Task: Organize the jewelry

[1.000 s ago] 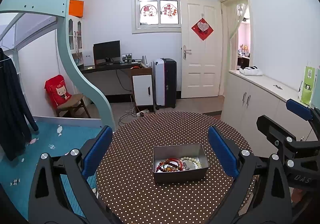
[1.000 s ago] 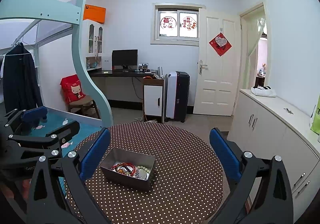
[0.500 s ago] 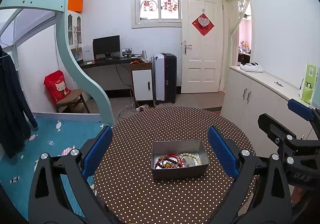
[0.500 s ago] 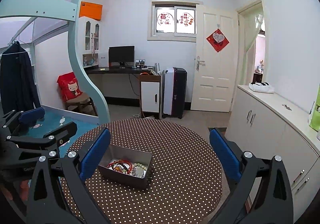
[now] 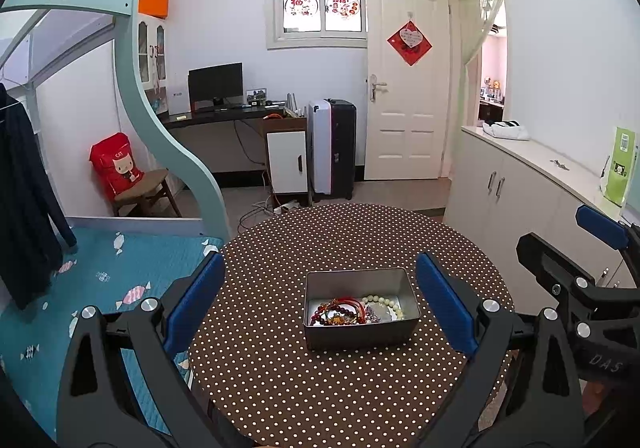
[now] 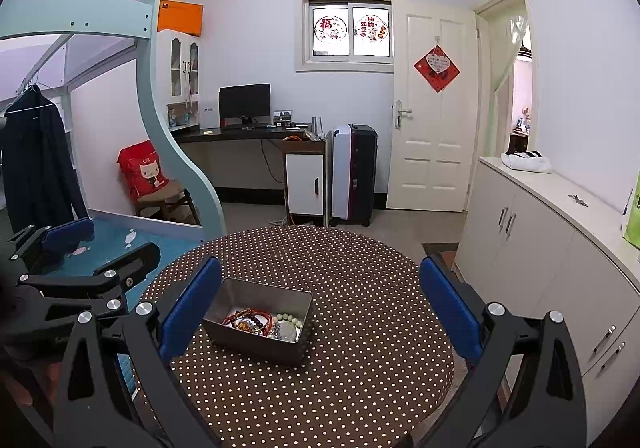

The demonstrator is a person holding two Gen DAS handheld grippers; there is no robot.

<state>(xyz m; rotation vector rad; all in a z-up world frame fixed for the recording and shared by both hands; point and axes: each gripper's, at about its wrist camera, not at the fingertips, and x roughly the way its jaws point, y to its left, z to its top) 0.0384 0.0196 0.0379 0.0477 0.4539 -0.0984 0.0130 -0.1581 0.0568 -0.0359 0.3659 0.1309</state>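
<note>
A grey metal tin (image 5: 360, 332) (image 6: 256, 340) sits on a round table with a brown polka-dot cloth (image 5: 340, 240) (image 6: 360, 288). Inside lie tangled bracelets: red and dark beads (image 5: 336, 314) (image 6: 250, 322) and a pale green bead string (image 5: 382, 302) (image 6: 286, 320). My left gripper (image 5: 320, 304) hangs open above the table with the tin between its blue pads, well short of it. My right gripper (image 6: 320, 308) is open too, with the tin near its left pad. Each gripper shows at the edge of the other's view.
A teal bed frame (image 5: 168, 127) and blue mattress (image 5: 100, 276) flank the table's left. White cabinets (image 6: 560, 248) run along the right wall. A desk with a monitor (image 5: 216, 87), a suitcase (image 5: 332, 147) and a door (image 5: 408, 87) stand at the back.
Both views have tilted slightly downward and crept closer to the table. The tin and its jewelry have not moved. Both grippers stay open.
</note>
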